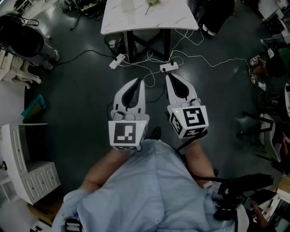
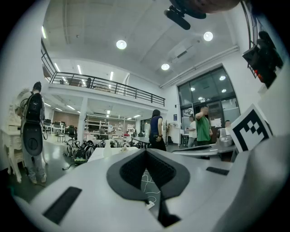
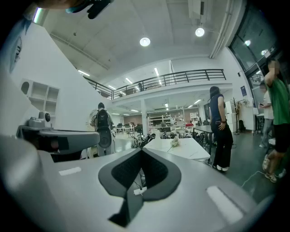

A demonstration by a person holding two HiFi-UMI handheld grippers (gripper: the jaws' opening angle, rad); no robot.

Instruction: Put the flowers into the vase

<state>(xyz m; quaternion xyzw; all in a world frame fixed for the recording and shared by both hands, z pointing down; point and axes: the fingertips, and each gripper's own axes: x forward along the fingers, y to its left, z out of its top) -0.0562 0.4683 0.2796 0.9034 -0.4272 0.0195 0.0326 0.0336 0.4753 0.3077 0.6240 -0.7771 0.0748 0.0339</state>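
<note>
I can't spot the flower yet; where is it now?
In the head view the flower lies on the white table at the top edge, just right of the vase.

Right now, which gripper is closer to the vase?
Left. The left gripper is nearly in line with the vase on the table; the right gripper is off to its right. Both are far.

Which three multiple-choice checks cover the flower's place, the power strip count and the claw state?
1. The flower lies: A on the white table; B on a shelf; C on a chair.
2. Count of power strips on the floor: A one; B two; C four.
3. The left claw and right claw are: A open; B shut, empty; C shut on stems.
Answers: A, it rests on the table ahead; B, two lie below the table; B, the jaws meet with nothing between.
</note>
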